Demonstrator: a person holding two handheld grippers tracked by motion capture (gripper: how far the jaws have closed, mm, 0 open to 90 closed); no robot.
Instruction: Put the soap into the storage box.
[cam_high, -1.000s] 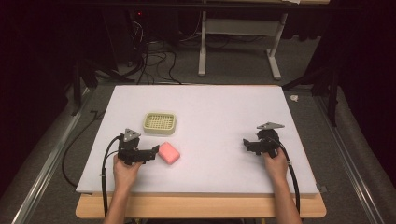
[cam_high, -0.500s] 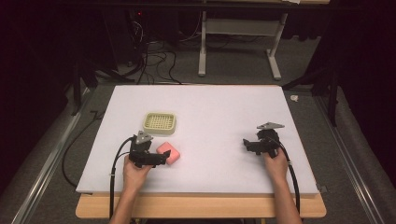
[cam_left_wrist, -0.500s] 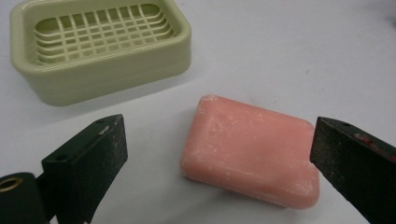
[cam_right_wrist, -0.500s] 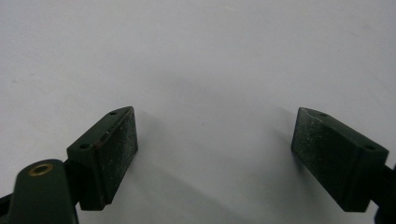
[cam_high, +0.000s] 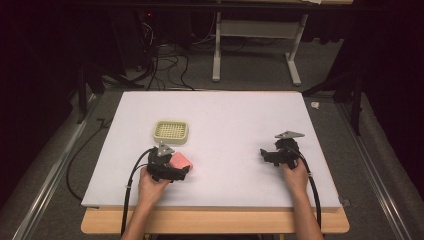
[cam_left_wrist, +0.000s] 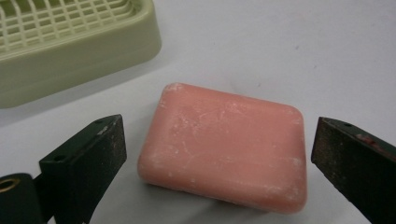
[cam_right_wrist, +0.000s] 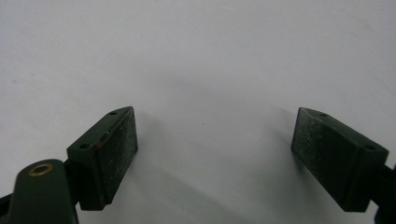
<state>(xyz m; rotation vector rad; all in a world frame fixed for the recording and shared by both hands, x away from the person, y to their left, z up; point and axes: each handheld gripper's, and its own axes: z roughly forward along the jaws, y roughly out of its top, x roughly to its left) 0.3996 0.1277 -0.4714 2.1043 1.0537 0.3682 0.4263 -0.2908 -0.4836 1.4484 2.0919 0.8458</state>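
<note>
- High view: my left tongs (cam_high: 184, 170) sit at the near left of the white worktop (cam_high: 235, 120), right at the pink soap bar (cam_high: 180, 161); my right tongs (cam_high: 263, 154) rest well apart on the near right, over bare surface.
- Left gripper view: my left tongs are spread wide, one jaw on each side of the soap bar (cam_left_wrist: 226, 145), with a gap on both sides, so nothing is gripped.
- The soap bar lies flat on the worktop, just beside the pale green soap dish (cam_left_wrist: 70, 44) with its grid top, not touching it.
- I can read no brand, stamp or lettering on the soap bar or the dish; the bar's face shows only whitish scuffs.
- Right gripper view: my right tongs (cam_right_wrist: 215, 149) are wide open and empty.
</note>
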